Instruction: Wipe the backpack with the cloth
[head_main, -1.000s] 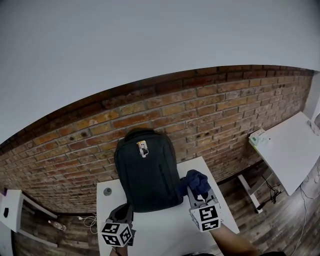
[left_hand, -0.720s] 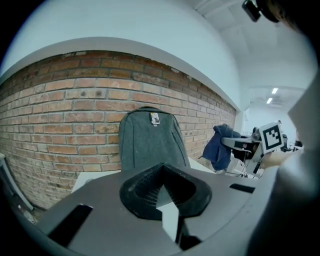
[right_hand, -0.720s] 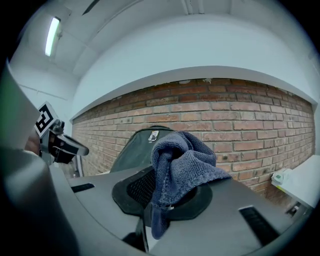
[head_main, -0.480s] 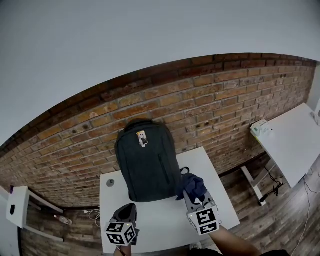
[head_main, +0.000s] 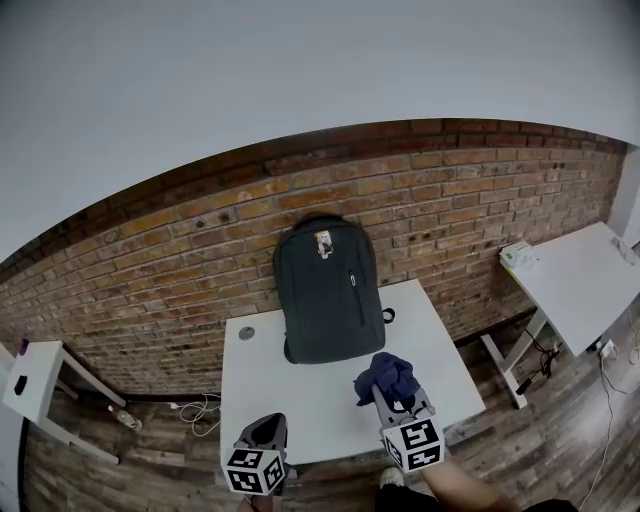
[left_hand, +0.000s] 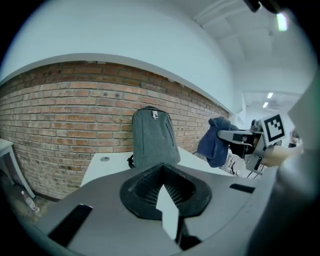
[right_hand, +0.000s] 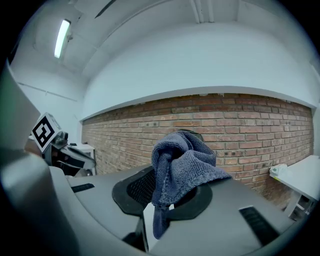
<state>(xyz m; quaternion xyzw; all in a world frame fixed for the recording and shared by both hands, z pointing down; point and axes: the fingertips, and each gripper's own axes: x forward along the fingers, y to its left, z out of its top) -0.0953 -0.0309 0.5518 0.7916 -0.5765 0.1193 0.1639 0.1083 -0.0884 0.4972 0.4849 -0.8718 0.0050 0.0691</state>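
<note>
A dark grey backpack (head_main: 328, 290) stands upright at the far edge of the white table (head_main: 300, 400), leaning against the brick wall; it also shows in the left gripper view (left_hand: 153, 137). My right gripper (head_main: 388, 392) is shut on a bunched blue cloth (head_main: 386, 376), held above the table's near right part, well short of the backpack. That cloth (right_hand: 182, 165) hides most of the backpack in the right gripper view. My left gripper (head_main: 268, 430) hovers at the table's near edge, shut and holding nothing (left_hand: 162, 172).
A brick wall (head_main: 180, 255) runs behind the table. On the table's far left lies a small round disc (head_main: 246, 332). A second white table (head_main: 580, 290) with a small box (head_main: 518, 260) stands to the right. A white stand (head_main: 30, 385) and floor cables (head_main: 195, 410) are at left.
Both grippers have drawn back from the backpack toward the table's near edge. The cloth, formerly against the backpack's lower right side, now hangs apart from it.
</note>
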